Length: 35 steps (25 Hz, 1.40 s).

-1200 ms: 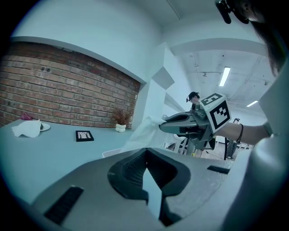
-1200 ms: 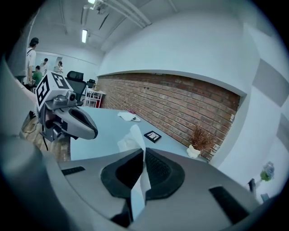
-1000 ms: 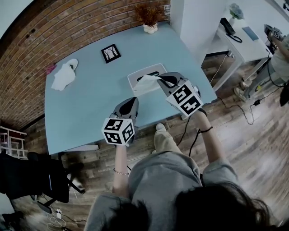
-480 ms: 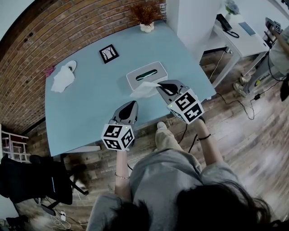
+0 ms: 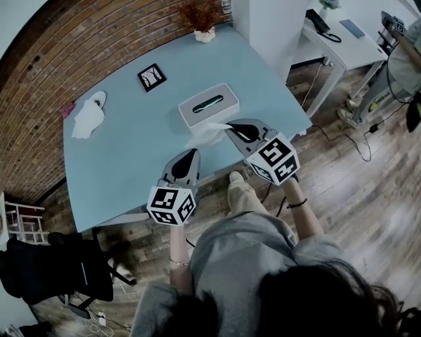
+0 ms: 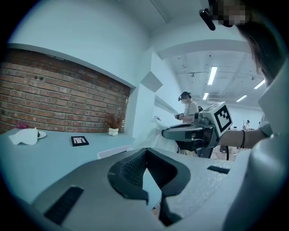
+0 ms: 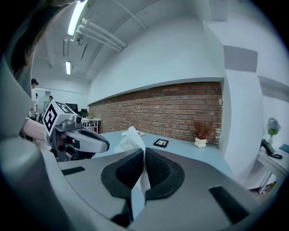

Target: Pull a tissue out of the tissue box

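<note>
The white tissue box lies on the light blue table, its dark slot facing up. My right gripper is shut on a white tissue, which hangs just in front of the box's near side. In the right gripper view the tissue sticks up from between the closed jaws of the right gripper. My left gripper hovers over the table's near edge, left of the tissue. Its tips meet with nothing between them. From there the tissue and the box's edge show.
A crumpled tissue lies on a small dish at the table's far left. A black picture frame and a potted dried plant stand at the back. A white desk is to the right and a black chair at the lower left.
The right gripper has drawn back toward the person with the tissue, which has moved from above the box's slot to in front of the box. The left gripper also drew back a little.
</note>
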Each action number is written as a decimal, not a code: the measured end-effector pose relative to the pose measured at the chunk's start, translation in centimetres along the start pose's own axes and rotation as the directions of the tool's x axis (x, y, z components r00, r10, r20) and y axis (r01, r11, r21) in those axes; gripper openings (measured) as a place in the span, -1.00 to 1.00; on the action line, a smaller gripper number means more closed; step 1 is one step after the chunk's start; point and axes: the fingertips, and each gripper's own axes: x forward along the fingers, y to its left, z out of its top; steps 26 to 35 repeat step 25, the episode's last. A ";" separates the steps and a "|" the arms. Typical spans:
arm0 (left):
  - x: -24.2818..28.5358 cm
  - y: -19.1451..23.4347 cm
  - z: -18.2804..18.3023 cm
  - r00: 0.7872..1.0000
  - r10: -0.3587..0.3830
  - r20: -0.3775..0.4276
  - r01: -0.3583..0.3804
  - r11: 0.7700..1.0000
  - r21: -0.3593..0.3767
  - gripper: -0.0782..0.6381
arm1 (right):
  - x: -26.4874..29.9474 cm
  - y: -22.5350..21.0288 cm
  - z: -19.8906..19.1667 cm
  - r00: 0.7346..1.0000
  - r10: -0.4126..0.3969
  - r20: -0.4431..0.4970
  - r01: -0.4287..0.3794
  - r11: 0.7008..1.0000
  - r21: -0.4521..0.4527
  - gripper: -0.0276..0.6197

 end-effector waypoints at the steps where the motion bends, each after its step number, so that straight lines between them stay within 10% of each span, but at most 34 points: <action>1: -0.1 -0.1 -0.1 1.000 -0.002 0.000 0.002 1.000 0.000 -0.77 | -0.2 0.1 0.0 1.000 0.000 0.006 0.000 1.000 0.006 -0.91; 35: -1.1 -0.3 -0.2 1.000 0.005 0.003 -0.005 1.000 0.004 -0.77 | -0.9 0.7 -0.7 1.000 -0.002 0.025 0.002 1.000 0.020 -0.91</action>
